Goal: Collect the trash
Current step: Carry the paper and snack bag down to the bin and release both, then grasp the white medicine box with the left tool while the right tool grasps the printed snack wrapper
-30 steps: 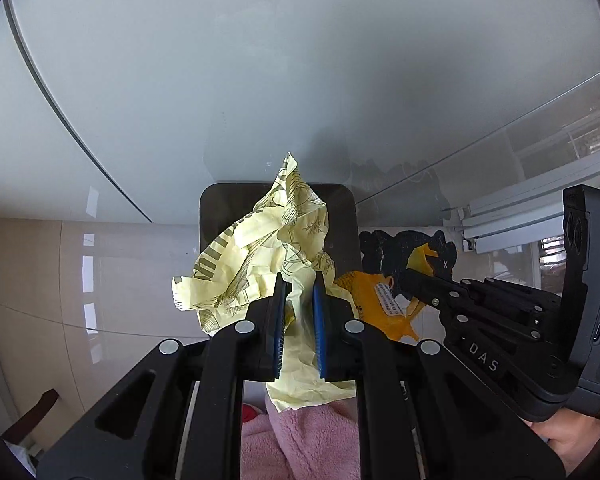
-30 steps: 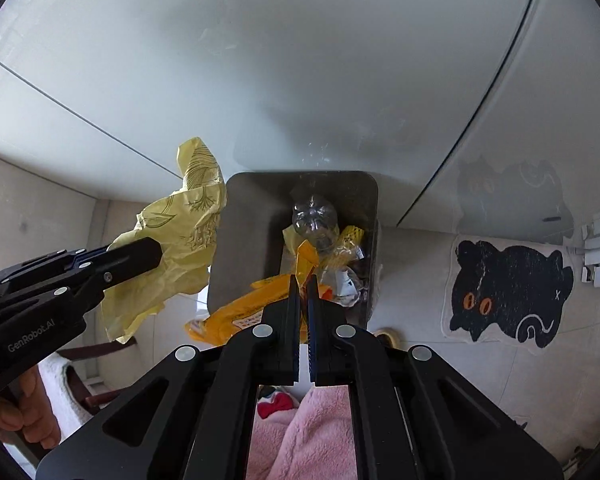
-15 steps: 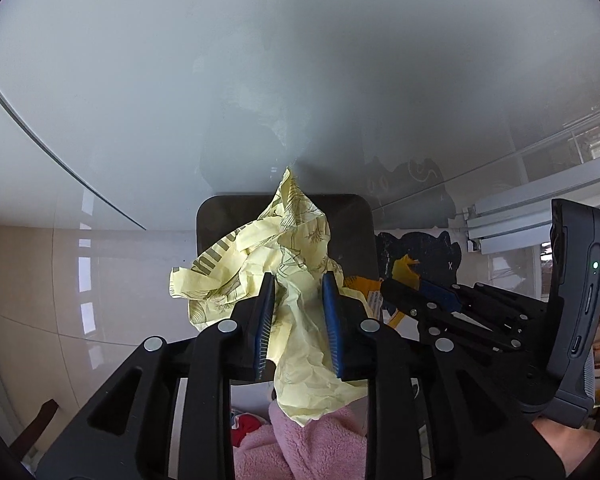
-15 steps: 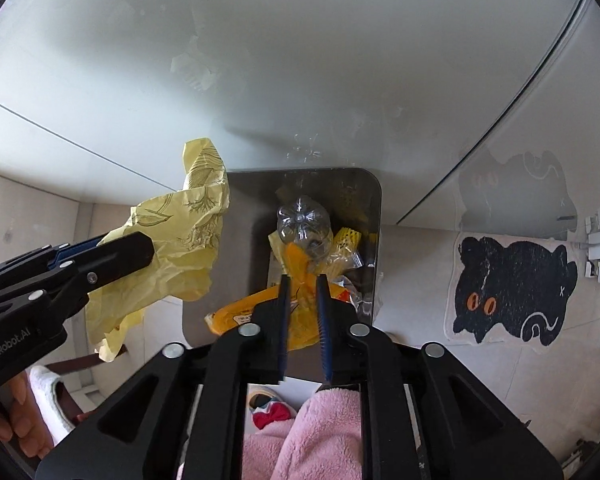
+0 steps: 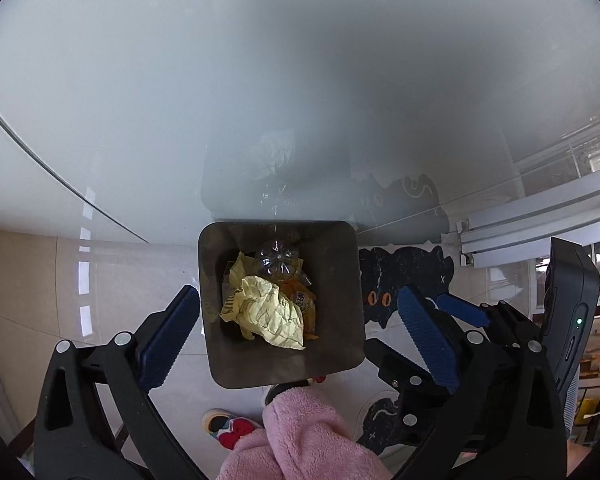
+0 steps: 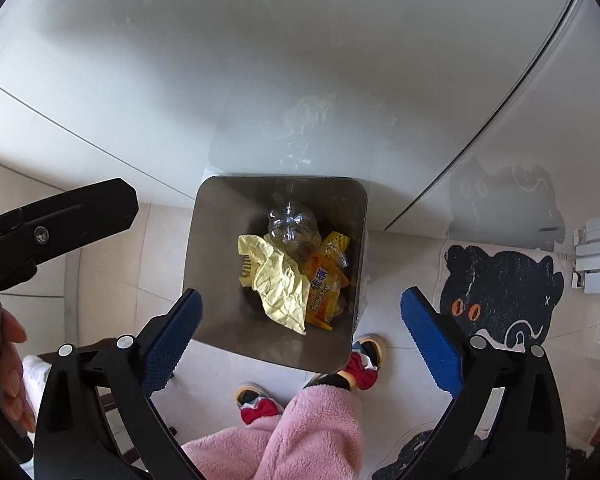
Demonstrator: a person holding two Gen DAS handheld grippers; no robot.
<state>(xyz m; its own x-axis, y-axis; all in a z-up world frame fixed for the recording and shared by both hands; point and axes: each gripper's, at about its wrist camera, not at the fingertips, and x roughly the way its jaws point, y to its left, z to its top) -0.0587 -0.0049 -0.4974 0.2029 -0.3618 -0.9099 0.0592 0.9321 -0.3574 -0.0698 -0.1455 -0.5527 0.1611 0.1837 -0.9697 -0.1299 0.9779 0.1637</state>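
Both grippers spread wide above the trash bin

The orange wrapper [image 6: 323, 292], printed "Sulfur Soap", lies in the grey bin [image 6: 216, 264] beside the crumpled yellow wrapper [image 6: 280, 280] and a clear plastic bottle [image 6: 292, 226]. The left gripper [image 5: 300, 340] and right gripper [image 6: 300, 336] hold nothing. On the tiled floor [image 6: 112, 280] lies a black cat mat [image 6: 500, 292].

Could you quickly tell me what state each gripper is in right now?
Left gripper: open, holding nothing, above the trash bin.
Right gripper: open, holding nothing, above the same bin.
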